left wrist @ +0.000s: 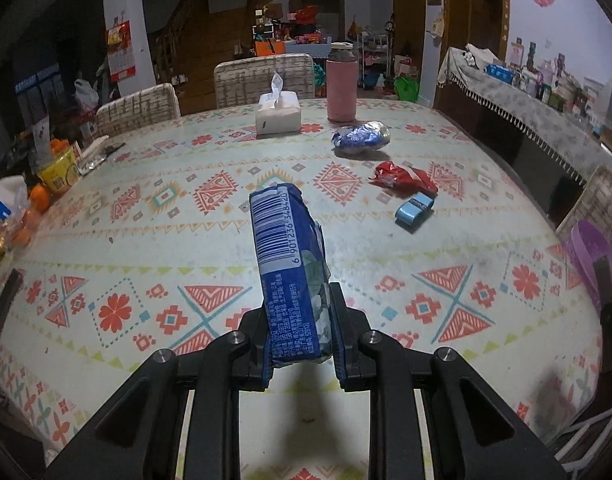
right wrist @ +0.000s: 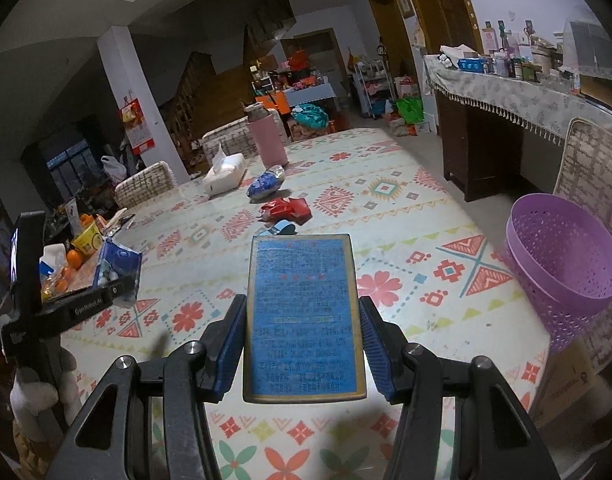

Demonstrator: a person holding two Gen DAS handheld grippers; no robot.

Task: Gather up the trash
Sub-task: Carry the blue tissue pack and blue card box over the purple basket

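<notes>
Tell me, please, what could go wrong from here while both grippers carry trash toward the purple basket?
1. The left gripper pinches only the bottom end of the soft blue tissue pack; the rest sticks out unsupported and could bend or slip free.
2. The purple basket sits at the table's edge, so a nudge while dropping the blue box might tip it off.
3. The red wrapper and blue crumpled bag remain uncollected.

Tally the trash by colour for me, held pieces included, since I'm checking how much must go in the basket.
Blue: 4 (tissue pack, flat box, crumpled wrapper, small light-blue wrapper)
Red: 1 (crumpled wrapper)
Total: 5
</notes>
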